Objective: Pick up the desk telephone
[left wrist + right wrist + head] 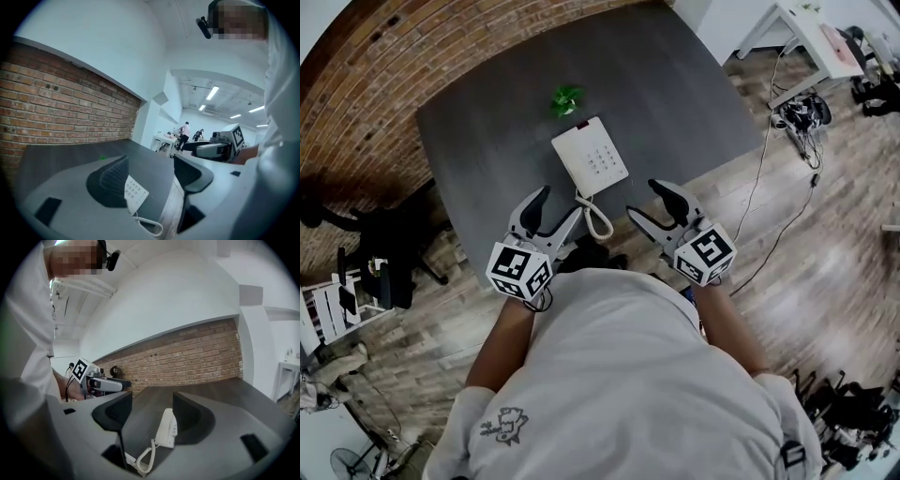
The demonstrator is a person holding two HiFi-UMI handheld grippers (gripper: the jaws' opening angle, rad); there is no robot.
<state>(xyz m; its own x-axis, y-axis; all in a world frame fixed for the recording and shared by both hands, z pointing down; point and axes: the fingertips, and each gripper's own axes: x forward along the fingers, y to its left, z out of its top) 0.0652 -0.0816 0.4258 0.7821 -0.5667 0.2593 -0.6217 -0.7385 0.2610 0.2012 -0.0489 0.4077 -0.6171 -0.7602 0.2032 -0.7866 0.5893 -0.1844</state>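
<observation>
A white desk telephone (591,156) with a keypad lies on the dark grey table (675,84), its coiled cord (598,217) trailing toward the near edge. My left gripper (558,208) hovers open just left of the cord, short of the phone. My right gripper (652,202) hovers open to the right of the cord. Both point at the phone and hold nothing. The phone (133,192) shows partly behind one jaw in the left gripper view. In the right gripper view the phone (167,428) and cord (146,456) lie ahead between the jaws.
A small green object (566,99) sits on the table just beyond the phone. A brick wall (375,66) runs behind the table at left. A black chair (375,253) stands left of the table. Cables (769,159) lie on the wooden floor at right.
</observation>
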